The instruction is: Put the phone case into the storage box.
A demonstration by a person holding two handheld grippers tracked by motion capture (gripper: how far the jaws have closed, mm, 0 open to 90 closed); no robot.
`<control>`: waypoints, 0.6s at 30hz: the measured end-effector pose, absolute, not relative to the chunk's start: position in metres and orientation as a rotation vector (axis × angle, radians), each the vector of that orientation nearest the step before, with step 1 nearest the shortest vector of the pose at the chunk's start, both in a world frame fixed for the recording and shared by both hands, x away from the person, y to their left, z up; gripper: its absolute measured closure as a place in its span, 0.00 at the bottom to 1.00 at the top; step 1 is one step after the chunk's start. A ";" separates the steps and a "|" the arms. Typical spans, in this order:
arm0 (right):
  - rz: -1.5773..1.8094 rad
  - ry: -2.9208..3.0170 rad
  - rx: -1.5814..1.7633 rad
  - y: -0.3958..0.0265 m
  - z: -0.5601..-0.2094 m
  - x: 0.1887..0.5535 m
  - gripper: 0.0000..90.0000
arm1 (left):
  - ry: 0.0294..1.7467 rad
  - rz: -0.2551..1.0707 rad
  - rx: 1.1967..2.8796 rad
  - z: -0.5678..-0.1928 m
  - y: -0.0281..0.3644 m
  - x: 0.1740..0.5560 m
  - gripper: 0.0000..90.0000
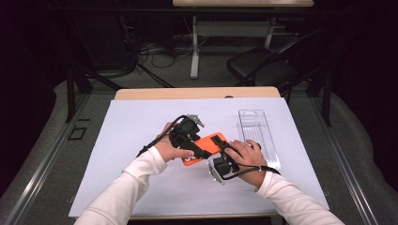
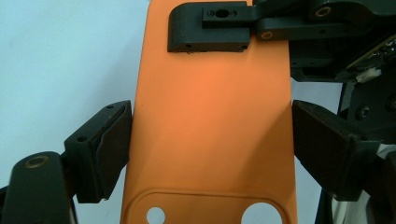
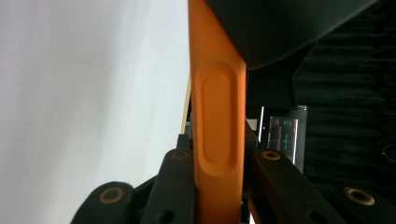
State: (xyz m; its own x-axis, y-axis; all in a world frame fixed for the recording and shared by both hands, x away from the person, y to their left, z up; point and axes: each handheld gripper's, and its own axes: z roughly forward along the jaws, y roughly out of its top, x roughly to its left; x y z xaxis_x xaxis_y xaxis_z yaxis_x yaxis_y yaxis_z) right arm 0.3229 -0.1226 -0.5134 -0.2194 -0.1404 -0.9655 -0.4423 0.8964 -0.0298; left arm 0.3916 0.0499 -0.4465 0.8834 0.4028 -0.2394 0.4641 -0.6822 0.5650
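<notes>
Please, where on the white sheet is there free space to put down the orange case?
Bare white sheet lies left of the left gripper, and along the near edge below both hands. Crowded: the middle, around the orange case, right gripper, and the clear tray on the right.

The white mat (image 1: 141,126) lies bare along the bench's left edge, far edge and near edge, so a hand can pass freely there. Toward the right edge a clear plastic tray (image 1: 257,133) lies lengthwise, blocking that strip. At the middle, the orange phone case (image 1: 206,147) is pinched between the left gripper (image 1: 199,151) and right gripper (image 1: 224,149), with both hands crowded together just beside the tray.
</notes>
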 end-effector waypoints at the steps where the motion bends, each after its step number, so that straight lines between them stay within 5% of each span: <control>1: 0.299 1.782 -0.443 -0.122 -0.514 0.323 0.94 | 0.621 -0.129 2.405 -0.447 0.050 0.392 0.17; 18: 0.297 1.746 -0.430 -0.124 -0.513 0.324 0.97 | 0.613 -0.128 2.378 -0.447 0.052 0.392 0.17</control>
State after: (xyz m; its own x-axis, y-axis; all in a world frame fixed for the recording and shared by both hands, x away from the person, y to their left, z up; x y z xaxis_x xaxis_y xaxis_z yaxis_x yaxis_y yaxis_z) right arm 0.3239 -0.1238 -0.5129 -0.1799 -0.1242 -0.9758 -0.4400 0.8974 -0.0331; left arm 0.3922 0.0519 -0.4467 0.8849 0.3950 -0.2468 0.4608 -0.6657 0.5869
